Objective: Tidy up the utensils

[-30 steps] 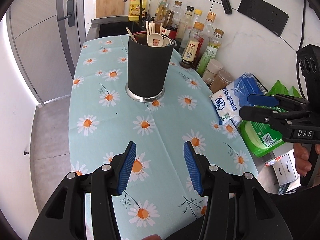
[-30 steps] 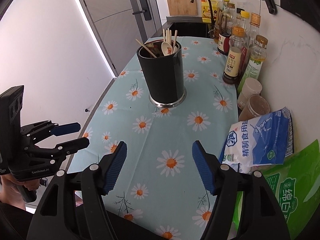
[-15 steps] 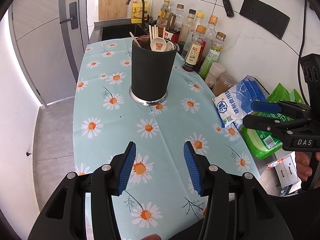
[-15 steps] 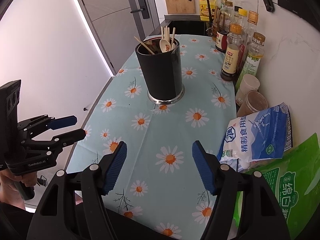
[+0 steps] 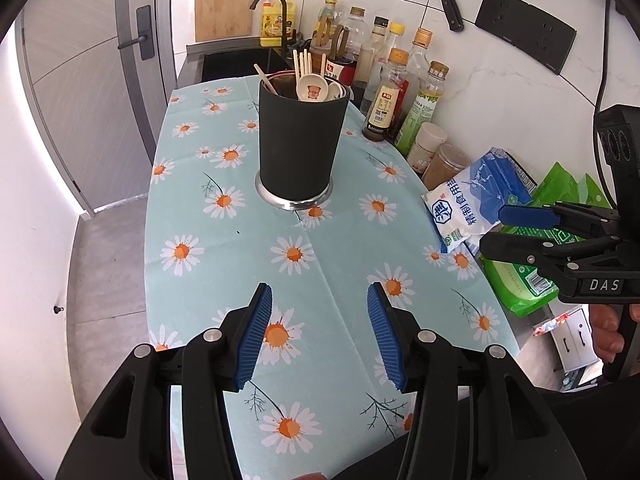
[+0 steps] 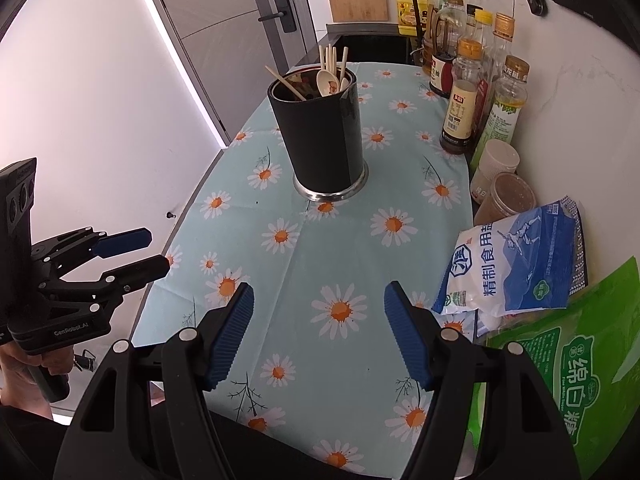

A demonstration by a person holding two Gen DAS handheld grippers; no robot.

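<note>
I see both the left gripper (image 5: 319,330) and right gripper (image 6: 319,330) gaping, empty. The utensil holder (image 5: 299,144) stands far off (spoon (image 5: 311,87) and chopsticks (image 5: 303,62) inside).

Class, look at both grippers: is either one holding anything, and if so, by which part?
Nothing is held. The left gripper and right gripper are both open over the tablecloth, short of the utensil holder.
</note>
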